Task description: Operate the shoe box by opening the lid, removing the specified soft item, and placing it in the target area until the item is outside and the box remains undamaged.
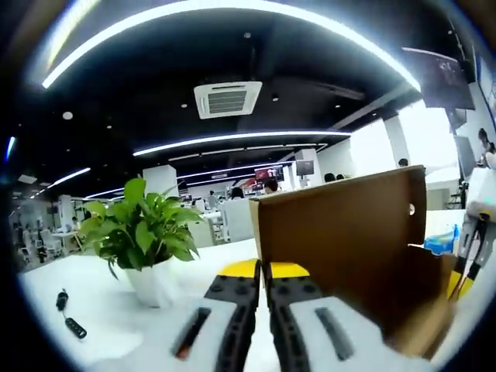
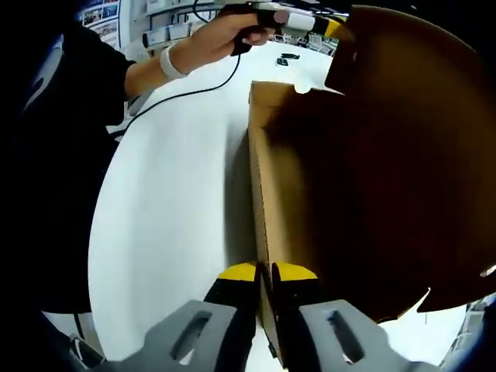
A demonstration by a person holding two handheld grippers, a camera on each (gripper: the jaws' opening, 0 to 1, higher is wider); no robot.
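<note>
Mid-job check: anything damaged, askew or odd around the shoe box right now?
No damage visible. The shoe box lid stands raised; the left gripper and the right gripper each pinch a cardboard edge. The inside is too dark to judge.

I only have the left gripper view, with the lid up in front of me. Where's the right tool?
Observer: The right tool straddles the box's near side wall, with its jaws closed on the wall's edge.
Operator: Anything visible inside the box?
Observer: No. Under the raised lid the interior is in deep shadow, and no item can be made out.
Operator: Where on the lid am I?
Observer: The left tool sits at the lid's far corner, held by the person's hand.
</note>
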